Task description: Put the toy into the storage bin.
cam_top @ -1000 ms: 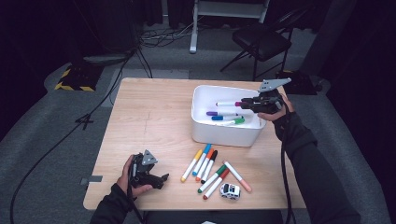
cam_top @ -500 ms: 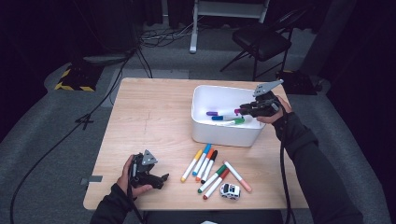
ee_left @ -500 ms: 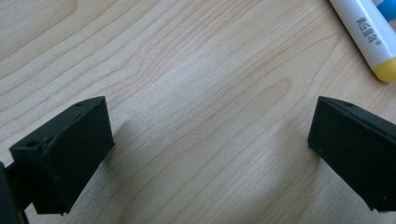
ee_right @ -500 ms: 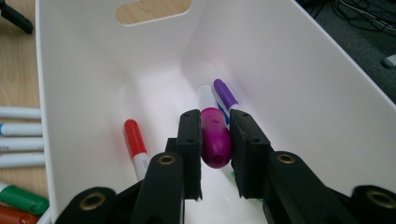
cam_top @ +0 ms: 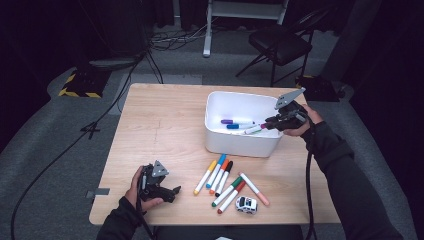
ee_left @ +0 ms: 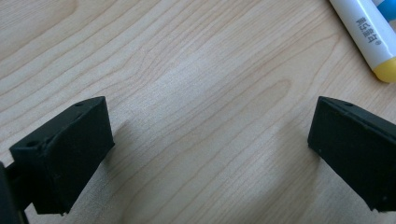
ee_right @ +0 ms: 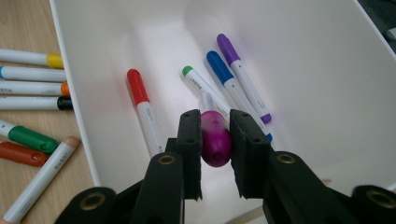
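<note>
Magenta-capped marker [ee_right: 215, 140], white-barrelled, sits pinched by its cap between the jaws of the right gripper [ee_right: 215, 151], hanging inside the white bin [cam_top: 216, 136]. Below and beyond those jaws lie red [ee_right: 142, 109], green [ee_right: 201, 88], blue [ee_right: 229, 79] and purple [ee_right: 243, 77] markers on the bin floor. Over at the left, the left gripper [cam_top: 161, 192] rests low on the table with jaws spread wide, nothing between them. The pale wooden table [cam_top: 160, 125] stands on grey carpet; a folding chair [cam_top: 282, 42] sits beyond in the dark.
</note>
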Action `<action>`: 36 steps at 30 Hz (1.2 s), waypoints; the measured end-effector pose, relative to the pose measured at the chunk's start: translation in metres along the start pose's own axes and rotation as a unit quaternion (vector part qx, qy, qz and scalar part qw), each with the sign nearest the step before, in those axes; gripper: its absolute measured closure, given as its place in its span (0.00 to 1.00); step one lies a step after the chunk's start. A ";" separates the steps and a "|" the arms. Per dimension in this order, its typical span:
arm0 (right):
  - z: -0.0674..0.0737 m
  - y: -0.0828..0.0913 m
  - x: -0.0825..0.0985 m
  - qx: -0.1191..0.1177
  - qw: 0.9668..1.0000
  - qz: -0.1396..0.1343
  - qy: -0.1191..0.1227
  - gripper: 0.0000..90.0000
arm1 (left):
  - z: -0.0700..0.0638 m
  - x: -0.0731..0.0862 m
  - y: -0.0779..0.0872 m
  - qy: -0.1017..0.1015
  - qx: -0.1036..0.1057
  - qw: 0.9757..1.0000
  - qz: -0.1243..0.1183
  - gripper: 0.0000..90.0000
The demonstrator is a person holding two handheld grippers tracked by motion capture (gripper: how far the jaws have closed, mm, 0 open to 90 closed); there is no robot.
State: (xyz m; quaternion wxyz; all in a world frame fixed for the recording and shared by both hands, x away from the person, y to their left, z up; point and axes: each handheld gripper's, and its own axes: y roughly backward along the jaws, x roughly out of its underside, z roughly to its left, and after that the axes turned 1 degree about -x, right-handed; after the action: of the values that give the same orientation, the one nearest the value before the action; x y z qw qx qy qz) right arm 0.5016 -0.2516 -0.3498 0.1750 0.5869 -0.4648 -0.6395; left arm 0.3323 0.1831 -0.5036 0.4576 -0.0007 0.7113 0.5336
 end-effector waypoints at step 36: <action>0.020 0.044 0.033 0.025 0.987 -0.147 -0.052 0.54 | 0.000 0.000 0.000 0.000 0.000 1.000 0.000 0.00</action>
State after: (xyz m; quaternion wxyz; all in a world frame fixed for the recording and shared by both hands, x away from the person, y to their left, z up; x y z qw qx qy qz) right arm 0.4611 -0.2912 -0.3364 0.0400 0.6190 -0.3975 -0.6762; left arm 0.3322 0.1831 -0.5036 0.4574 -0.0011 0.7114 0.5336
